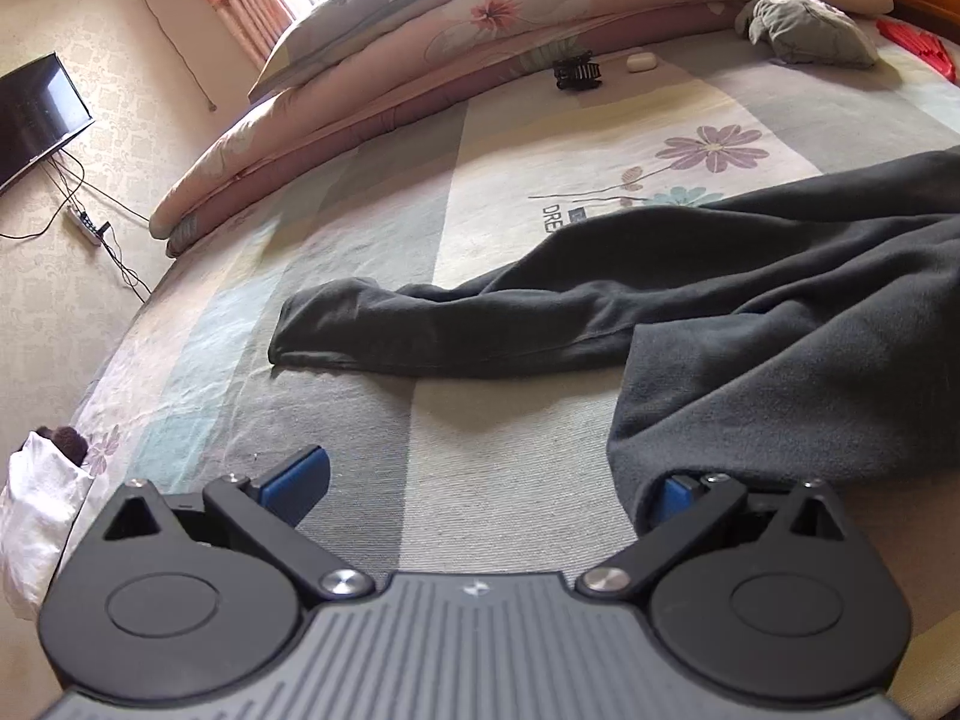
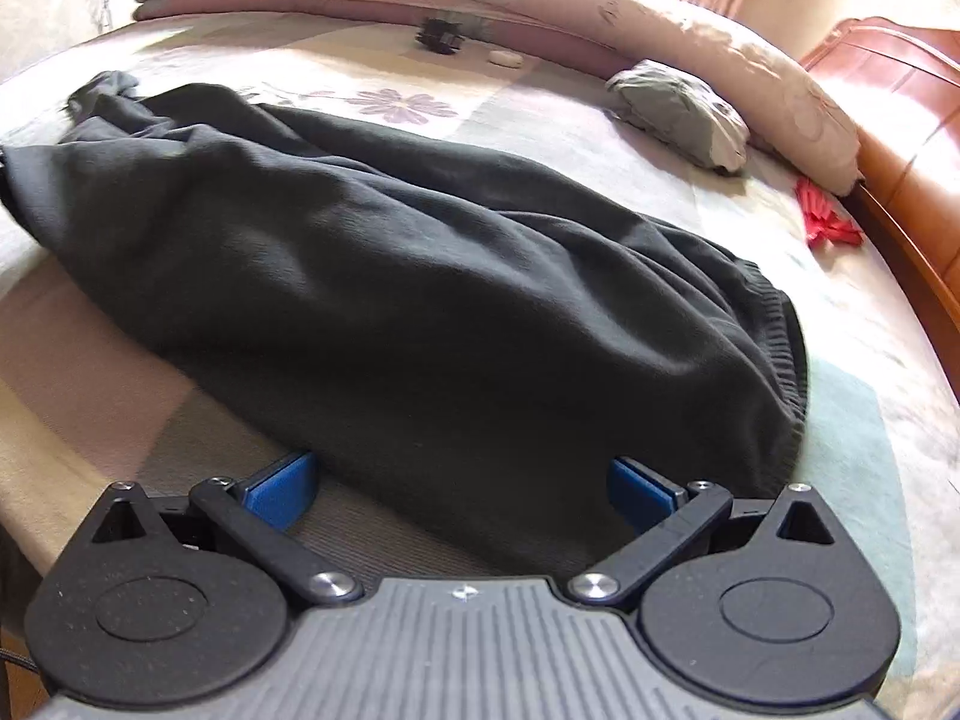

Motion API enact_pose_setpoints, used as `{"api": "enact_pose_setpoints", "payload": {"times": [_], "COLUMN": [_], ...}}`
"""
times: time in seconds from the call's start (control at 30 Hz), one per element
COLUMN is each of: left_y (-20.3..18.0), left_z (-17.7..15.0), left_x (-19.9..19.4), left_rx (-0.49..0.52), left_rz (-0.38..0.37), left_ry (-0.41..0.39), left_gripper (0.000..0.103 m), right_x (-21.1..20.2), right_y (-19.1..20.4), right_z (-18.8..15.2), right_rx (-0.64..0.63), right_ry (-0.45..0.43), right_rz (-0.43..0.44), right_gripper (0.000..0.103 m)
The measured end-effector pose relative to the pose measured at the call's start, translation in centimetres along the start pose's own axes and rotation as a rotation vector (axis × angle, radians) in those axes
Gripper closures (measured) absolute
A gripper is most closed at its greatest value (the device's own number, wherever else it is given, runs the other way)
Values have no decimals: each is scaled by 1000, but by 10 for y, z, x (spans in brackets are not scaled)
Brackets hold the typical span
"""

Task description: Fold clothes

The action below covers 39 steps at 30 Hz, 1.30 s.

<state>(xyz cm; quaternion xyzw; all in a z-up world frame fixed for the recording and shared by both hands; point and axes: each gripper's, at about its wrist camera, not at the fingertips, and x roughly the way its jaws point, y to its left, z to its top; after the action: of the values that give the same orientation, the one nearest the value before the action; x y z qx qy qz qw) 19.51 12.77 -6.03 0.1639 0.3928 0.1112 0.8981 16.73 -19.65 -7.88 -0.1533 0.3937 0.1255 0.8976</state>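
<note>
Dark grey trousers (image 1: 750,312) lie spread on the patterned bed sheet (image 1: 390,210), one leg reaching left and the other coming toward me at the right. My left gripper (image 1: 489,492) is open just above the sheet; its right blue pad (image 1: 677,498) touches the near leg's hem, the left pad over bare sheet. In the right wrist view the trousers (image 2: 390,276) fill the middle, ribbed waistband at the right. My right gripper (image 2: 462,489) is open with the near edge of the fabric lying between its blue pads (image 2: 282,489).
A folded floral quilt (image 1: 480,30) and pillow lie along the far side. A grey bundled garment (image 1: 804,30), a black object (image 1: 576,73), a small white case (image 1: 642,62) and red clips (image 2: 831,225) sit on the sheet. Wooden headboard (image 2: 900,120) at right; white bag (image 1: 36,516) at left.
</note>
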Motion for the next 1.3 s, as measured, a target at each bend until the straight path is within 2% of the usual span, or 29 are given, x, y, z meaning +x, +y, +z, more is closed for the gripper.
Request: {"api": "enact_pose_setpoints", "payload": {"times": [0.1, 0.27, 0.37, 0.5, 0.53, 0.63, 0.7, 0.8, 0.9, 1.0, 1.17, 1.2, 1.23, 1.3], "left_y": [8, 6, 5, 5, 5, -1, -7, -13, -18, -20, -39, -44, -50, -62], "left_z": [8, 33, 52, 77, 82, 86, 81, 71, 62, 57, 44, 39, 35, 24], "left_x": [-12, -41, -63, -88, -90, -80, -67, -45, -26, -26, -35, -37, -39, -44], "left_rx": [22, 128, 185, 243, 253, 294, 294, 279, 258, 236, 247, 252, 257, 272], "left_rz": [-17, 10, 24, 43, 29, -102, -143, -144, -146, -172, -263, -284, -306, -353], "left_ry": [-33, -126, -201, -280, -279, -189, -129, -72, -23, -25, -39, -36, -32, -28], "left_gripper": [0, 0, 0, 0, 0, 1, 1, 1, 1, 1, 1, 1, 1, 1], "right_x": [2, 3, -5, -12, -12, -9, -7, -6, -10, -22, -46, -47, -46, -40], "right_y": [-18, -63, -97, -120, -123, -122, -117, -108, -89, -61, -6, 7, 19, 41], "right_z": [-6, -10, -10, -8, -7, -8, -9, -10, -6, 1, 15, 18, 19, 22], "right_rx": [30, 141, 228, 255, 254, 249, 239, 235, 200, 101, -111, -166, -232, -352], "right_ry": [0, -12, -28, -43, -44, -36, -29, -14, 4, -2, -80, -90, -90, -84], "right_rz": [-63, -189, -212, -256, -260, -249, -236, -195, -114, -21, 171, 199, 213, 214], "right_gripper": [0, 0, 0, 0, 0, 0, 0, 0, 0, 0, 0, 3, 14, 22]}}
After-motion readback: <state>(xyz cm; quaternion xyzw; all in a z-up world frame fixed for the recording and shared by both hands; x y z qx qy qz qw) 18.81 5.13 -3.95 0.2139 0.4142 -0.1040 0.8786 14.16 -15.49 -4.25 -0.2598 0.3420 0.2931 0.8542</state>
